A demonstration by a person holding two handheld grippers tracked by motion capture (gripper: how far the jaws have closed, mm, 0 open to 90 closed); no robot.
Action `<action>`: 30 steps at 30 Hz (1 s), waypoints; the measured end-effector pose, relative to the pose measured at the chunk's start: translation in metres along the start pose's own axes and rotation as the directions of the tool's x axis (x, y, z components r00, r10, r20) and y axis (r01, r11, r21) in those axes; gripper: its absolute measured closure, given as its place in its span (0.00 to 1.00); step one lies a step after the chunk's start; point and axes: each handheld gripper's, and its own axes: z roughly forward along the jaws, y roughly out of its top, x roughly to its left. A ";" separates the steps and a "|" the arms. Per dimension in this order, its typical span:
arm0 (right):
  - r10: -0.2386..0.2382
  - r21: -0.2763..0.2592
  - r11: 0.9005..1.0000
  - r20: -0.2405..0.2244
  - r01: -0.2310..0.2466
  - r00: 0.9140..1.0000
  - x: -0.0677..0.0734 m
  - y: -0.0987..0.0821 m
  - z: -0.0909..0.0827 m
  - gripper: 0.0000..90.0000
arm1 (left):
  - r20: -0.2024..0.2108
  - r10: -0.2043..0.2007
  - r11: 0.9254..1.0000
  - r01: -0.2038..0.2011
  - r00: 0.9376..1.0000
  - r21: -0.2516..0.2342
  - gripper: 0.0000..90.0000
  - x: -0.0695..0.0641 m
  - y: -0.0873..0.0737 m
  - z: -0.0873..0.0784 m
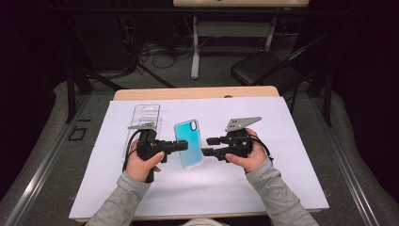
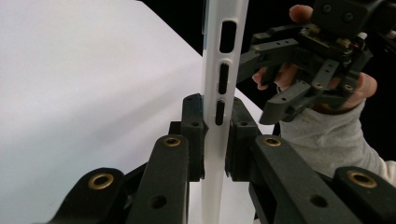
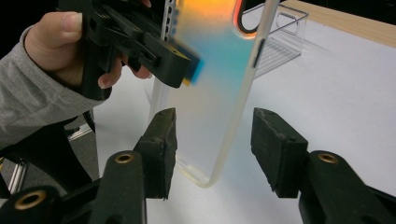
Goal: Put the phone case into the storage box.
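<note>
Phone case (image 1: 189, 143) is held up off the tabletop (image 1: 282, 179), between the two grippers near the middle of the white sheet. In the high view its long axis runs roughly away from the person, camera cutout at the far end, near end tipped slightly to the person's right.

Left gripper (image 1: 181, 146): jaws closed narrow on the case's left long edge. The left gripper view shows both pads pinching the thin white side wall (image 2: 219, 93) right at the button slots. Solid pinch, case stands edge-on to that camera.

Right gripper (image 1: 207, 147): jaws part open, nothing pressed. In the right gripper view the case's lower corner (image 3: 205, 179) sits in the gap between the pads, with the right-hand long edge running up and away. Clearance on both sides, though I can't tell for sure how deep the corner reaches past the pad tips.

Key relation: the right jaws already straddle the case's thickness at the near right corner, so the next move is likely a short push forward along the jaw axis, then close. The right gripper is the one to act.

Pose: both hands level, grippers pointing inward at each other across the case, wrists roughly straight. Clear packaging tray (image 1: 143, 117) lies flat behind the left hand, well clear.
</note>
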 end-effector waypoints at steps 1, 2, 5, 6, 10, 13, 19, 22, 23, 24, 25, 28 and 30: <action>0.001 0.003 1.000 0.000 -0.001 1.000 -0.001 0.000 0.000 0.57 | 0.004 0.001 1.000 -0.001 1.000 0.004 0.90 0.000 0.000 0.000; 0.003 0.007 1.000 0.001 -0.003 1.000 -0.001 0.000 0.000 0.58 | 0.006 0.008 1.000 -0.008 1.000 0.011 0.90 -0.001 0.000 0.000; -0.003 0.011 1.000 -0.008 0.003 1.000 -0.003 -0.001 0.000 0.59 | 0.021 0.022 0.999 -0.023 1.000 0.026 0.90 -0.002 0.001 0.001; 0.000 0.013 1.000 -0.013 0.000 1.000 -0.003 -0.001 0.000 0.59 | 0.026 0.018 0.999 -0.019 1.000 0.028 0.90 -0.003 0.000 0.001; 0.004 0.023 1.000 -0.026 -0.004 1.000 -0.003 -0.001 -0.001 0.61 | 0.034 0.031 0.999 -0.032 0.999 0.036 0.90 -0.003 0.001 0.002; 0.011 0.026 1.000 -0.038 -0.010 0.999 -0.004 -0.002 -0.001 0.63 | 0.040 0.028 0.999 -0.030 0.999 0.036 0.90 -0.003 0.001 0.002; 0.023 0.038 0.999 -0.056 -0.021 0.998 -0.008 -0.004 -0.001 0.66 | 0.054 0.039 0.998 -0.041 0.998 0.044 0.90 -0.005 0.001 0.003; 0.031 0.040 0.999 -0.064 -0.029 0.997 -0.009 -0.004 0.000 0.67 | 0.063 0.041 0.998 -0.044 0.997 0.046 0.90 -0.006 0.001 0.003; 0.032 0.041 0.999 -0.064 -0.029 0.997 -0.009 -0.004 0.000 0.68 | 0.064 0.041 0.998 -0.044 0.997 0.046 0.90 -0.006 0.001 0.003; 0.031 0.043 0.999 -0.064 -0.028 0.997 -0.009 -0.005 0.000 0.69 | 0.064 0.044 0.998 -0.047 0.997 0.047 0.90 -0.006 0.001 0.003; 0.030 0.045 0.999 -0.061 -0.028 0.998 -0.010 -0.005 0.000 0.70 | 0.065 0.044 0.998 -0.048 0.997 0.049 0.90 -0.006 0.001 0.004; 0.036 0.046 0.998 -0.069 -0.033 0.997 -0.010 -0.005 0.000 0.71 | 0.070 0.053 0.997 -0.057 0.996 0.055 0.90 -0.007 0.000 0.005; 0.039 0.046 0.998 -0.076 -0.035 0.996 -0.011 -0.005 0.000 0.71 | 0.071 0.053 0.997 -0.057 0.996 0.058 0.90 -0.007 0.000 0.006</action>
